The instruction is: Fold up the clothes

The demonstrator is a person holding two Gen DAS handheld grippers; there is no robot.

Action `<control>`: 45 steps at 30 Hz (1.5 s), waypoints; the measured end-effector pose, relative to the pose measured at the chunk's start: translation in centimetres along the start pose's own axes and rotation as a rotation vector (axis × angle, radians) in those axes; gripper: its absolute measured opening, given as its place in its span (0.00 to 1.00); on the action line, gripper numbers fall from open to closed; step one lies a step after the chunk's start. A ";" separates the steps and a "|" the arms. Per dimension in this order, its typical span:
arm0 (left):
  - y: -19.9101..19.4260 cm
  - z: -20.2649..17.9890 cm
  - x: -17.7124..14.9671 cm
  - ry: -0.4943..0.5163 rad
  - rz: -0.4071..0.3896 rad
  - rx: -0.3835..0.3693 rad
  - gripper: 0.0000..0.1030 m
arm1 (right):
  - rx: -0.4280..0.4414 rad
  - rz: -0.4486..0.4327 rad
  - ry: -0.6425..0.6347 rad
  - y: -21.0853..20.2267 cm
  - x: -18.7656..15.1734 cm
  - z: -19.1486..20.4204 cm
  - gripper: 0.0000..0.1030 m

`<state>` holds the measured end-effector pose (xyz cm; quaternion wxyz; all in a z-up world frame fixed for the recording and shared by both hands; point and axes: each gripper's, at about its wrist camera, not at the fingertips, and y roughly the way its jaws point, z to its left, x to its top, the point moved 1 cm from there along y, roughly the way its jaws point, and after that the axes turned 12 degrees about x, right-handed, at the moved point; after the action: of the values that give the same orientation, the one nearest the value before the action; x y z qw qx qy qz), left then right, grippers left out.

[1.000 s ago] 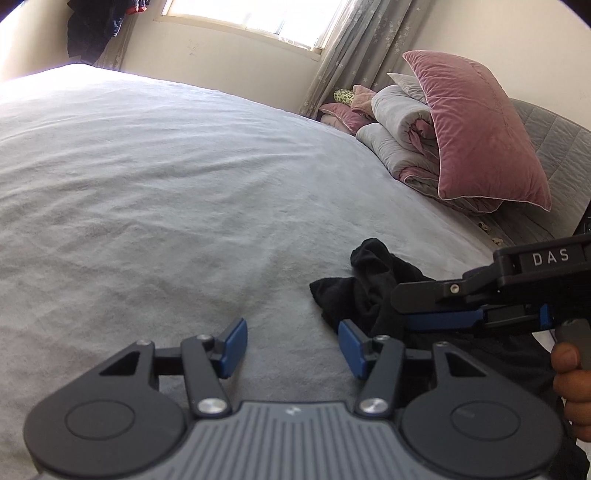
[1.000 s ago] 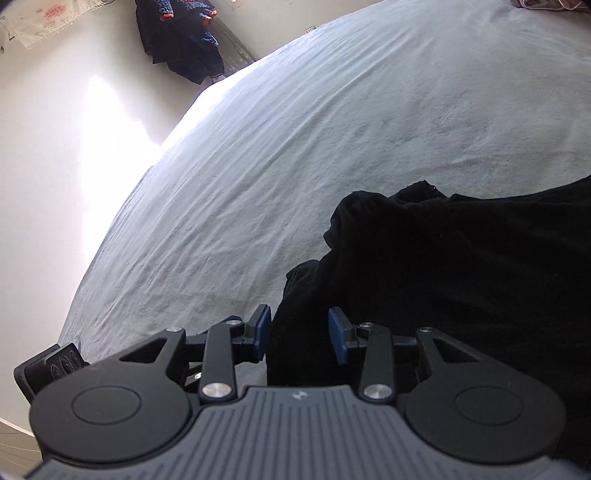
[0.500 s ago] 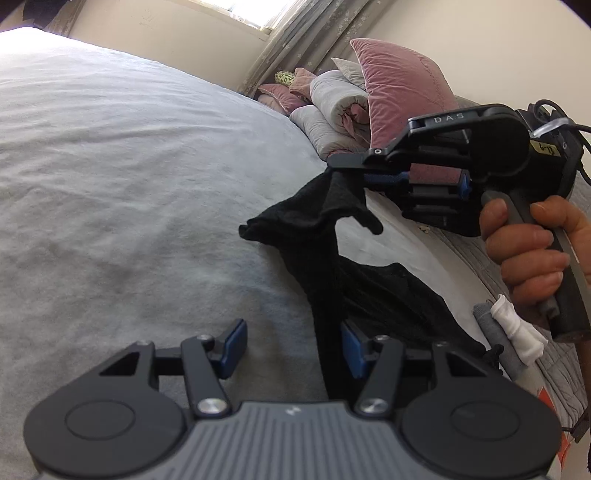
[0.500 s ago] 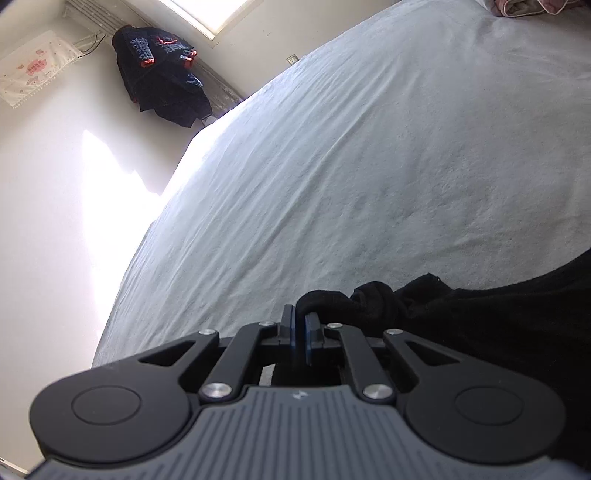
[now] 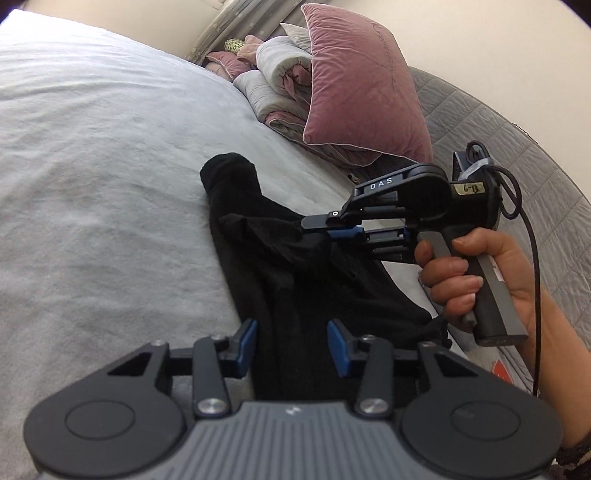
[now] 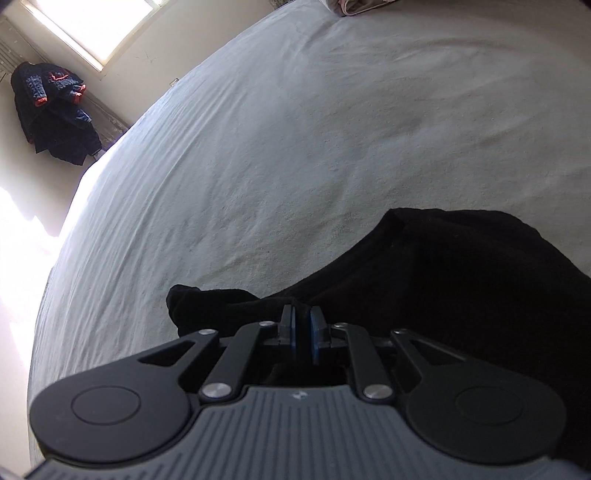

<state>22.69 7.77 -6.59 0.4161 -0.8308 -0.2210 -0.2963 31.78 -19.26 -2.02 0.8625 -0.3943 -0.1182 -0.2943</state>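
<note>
A black garment point(image 5: 295, 280) lies crumpled on the grey bed point(image 5: 92, 166), with one long part stretching away from me. My left gripper point(image 5: 291, 345) straddles its near end. The jaws are closing with cloth between the blue pads, which do not visibly press on it. My right gripper point(image 5: 317, 229), held by a hand point(image 5: 480, 280), pinches a raised fold of the garment from the right. In the right wrist view the right gripper point(image 6: 301, 328) has black cloth point(image 6: 461, 277) clamped in a narrow gap, and its jaws are opening slightly.
Pink pillows point(image 5: 362, 85) and folded quilts point(image 5: 273, 81) are stacked against a grey quilted headboard point(image 5: 498, 147) at the far right. A dark jacket point(image 6: 51, 110) hangs beside a bright window point(image 6: 92, 26). Bare grey sheet point(image 6: 295, 147) stretches left of the garment.
The right gripper shut on a fold of the garment, lifted it, then carried it lower and to the right. The left gripper moved over the garment's near end and its jaws narrowed.
</note>
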 end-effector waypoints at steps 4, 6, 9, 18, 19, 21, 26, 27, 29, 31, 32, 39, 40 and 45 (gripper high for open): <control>-0.3 0.0 0.1 0.002 -0.012 0.002 0.40 | 0.067 0.021 -0.072 -1.5 -0.9 2.0 0.24; -0.6 0.5 0.3 -0.018 -0.025 0.008 0.39 | 0.097 0.049 -0.120 -1.4 -1.9 3.3 0.44; -1.1 1.3 0.7 -0.047 -0.058 0.021 0.38 | 0.080 0.063 -0.155 -1.3 -3.2 4.3 0.46; -1.9 3.1 1.7 -0.092 -0.088 0.130 0.36 | 0.001 0.001 -0.302 -2.0 -5.5 5.3 0.46; -2.2 3.4 1.8 -0.097 -0.092 0.141 0.36 | 0.019 0.012 -0.334 -1.7 -5.7 5.6 0.46; -2.8 4.0 2.0 -0.114 -0.099 0.170 0.35 | 0.036 0.020 -0.423 -0.9 -6.2 6.6 0.46; -4.1 6.4 2.6 -0.187 -0.110 0.222 0.33 | 0.072 0.037 -0.590 2.4 -7.7 7.6 0.46; -4.3 6.8 2.6 -0.203 -0.112 0.225 0.33 | 0.059 0.038 -0.622 3.1 -8.1 7.7 0.46; -4.6 7.6 2.7 -0.235 -0.116 0.225 0.32 | 0.033 0.036 -0.680 3.9 -8.6 7.9 0.43; -5.0 8.2 2.9 -0.258 -0.123 0.225 0.32 | 0.011 0.043 -0.731 4.6 -9.0 8.1 0.06; -5.3 8.5 2.9 -0.266 -0.127 0.226 0.32 | 0.010 0.048 -0.740 4.7 -9.0 8.1 0.03; -7.8 10.9 3.4 -0.366 -0.180 0.214 0.32 | 0.192 0.029 -0.801 2.1 -10.4 12.3 0.03; -8.2 11.2 3.4 -0.381 -0.189 0.215 0.32 | 0.217 0.038 -0.826 1.9 -10.9 13.3 0.03; -9.8 12.6 3.5 -0.430 -0.233 0.230 0.32 | 0.333 0.113 -0.956 2.0 -14.0 17.7 0.03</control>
<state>23.10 24.05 -4.78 0.4142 -0.7910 -0.4307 -0.1318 22.28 0.85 2.30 0.7777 -0.3479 -0.5235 -0.0109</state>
